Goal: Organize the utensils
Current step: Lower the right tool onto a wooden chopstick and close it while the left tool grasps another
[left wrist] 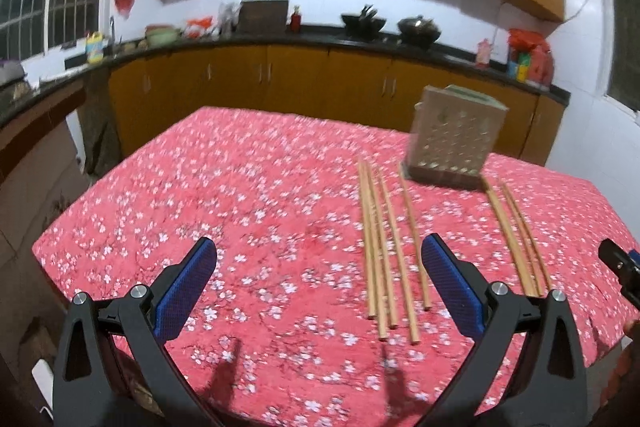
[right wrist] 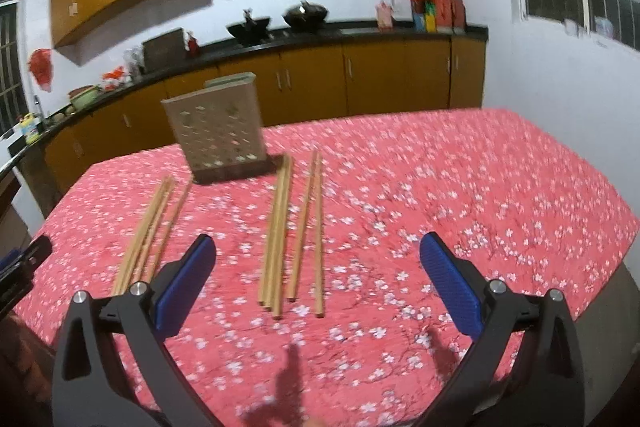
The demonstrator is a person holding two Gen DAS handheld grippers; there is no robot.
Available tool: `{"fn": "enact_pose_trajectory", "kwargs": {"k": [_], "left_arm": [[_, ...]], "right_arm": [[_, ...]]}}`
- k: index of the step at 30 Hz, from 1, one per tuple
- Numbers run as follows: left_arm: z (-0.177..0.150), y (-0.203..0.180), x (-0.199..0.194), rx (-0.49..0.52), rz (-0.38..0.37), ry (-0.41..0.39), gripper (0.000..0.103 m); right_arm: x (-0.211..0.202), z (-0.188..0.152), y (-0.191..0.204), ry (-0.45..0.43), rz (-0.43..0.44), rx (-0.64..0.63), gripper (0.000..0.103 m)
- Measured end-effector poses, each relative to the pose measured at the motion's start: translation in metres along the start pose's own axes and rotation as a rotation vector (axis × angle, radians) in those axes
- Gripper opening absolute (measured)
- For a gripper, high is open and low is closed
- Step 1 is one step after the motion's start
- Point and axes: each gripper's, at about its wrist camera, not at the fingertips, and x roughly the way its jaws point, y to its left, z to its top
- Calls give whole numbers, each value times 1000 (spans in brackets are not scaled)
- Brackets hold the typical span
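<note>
Several wooden chopsticks (left wrist: 386, 247) lie lengthwise on the red floral tablecloth (left wrist: 240, 187), with a second group (left wrist: 516, 239) farther right. A perforated beige utensil holder (left wrist: 454, 133) stands upright behind them. My left gripper (left wrist: 320, 251) is open and empty above the cloth, left of the chopsticks. In the right wrist view the holder (right wrist: 218, 129) stands at the back, one chopstick group (right wrist: 294, 227) lies ahead and another group (right wrist: 150, 231) to the left. My right gripper (right wrist: 318, 251) is open and empty, above the near ends of the middle group.
A kitchen counter (left wrist: 280, 41) with woks, bottles and bags runs behind the table, over orange cabinets. The table's near edge (left wrist: 120, 327) is close to the left gripper. The other gripper's tip (left wrist: 618, 261) shows at the right edge.
</note>
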Motion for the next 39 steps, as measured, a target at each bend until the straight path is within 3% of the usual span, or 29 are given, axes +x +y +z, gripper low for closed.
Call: {"fn": "enact_pose_trajectory", "kwargs": {"k": [3,5,8,10,11,13,16,19,25,35,39], "left_arm": [[3,8,12,-22,-23,40,101],[7,11,22,-32,-42,75,101],[10,10,35,-19,-50,112,101],[12,6,45,-5,-60,132,100],[13,3,48,9,-62,140,98],[13,-3,57,42,-76,166,82],[12,-9,72,65,-108,220,65],[8,-15,87,67,-161,286,49],[-2,-26,106,97,-195,369,28],[1,-27,114,139,-135,372,26],[-1,-31,122,176,-102,377,20]], "right_arm": [[22,4,-6,58,-5,9,83],[37,6,-9,100,-10,7,61],[66,8,-13,185,16,35,41],[84,9,-15,237,31,61,33],[92,9,-14,257,39,68,31],[104,8,-12,289,46,69,31],[116,6,-10,318,48,51,30],[127,2,-6,348,44,36,22],[131,0,-9,335,37,16,16],[131,0,-8,321,17,-9,14],[132,1,-8,321,14,-14,14]]}}
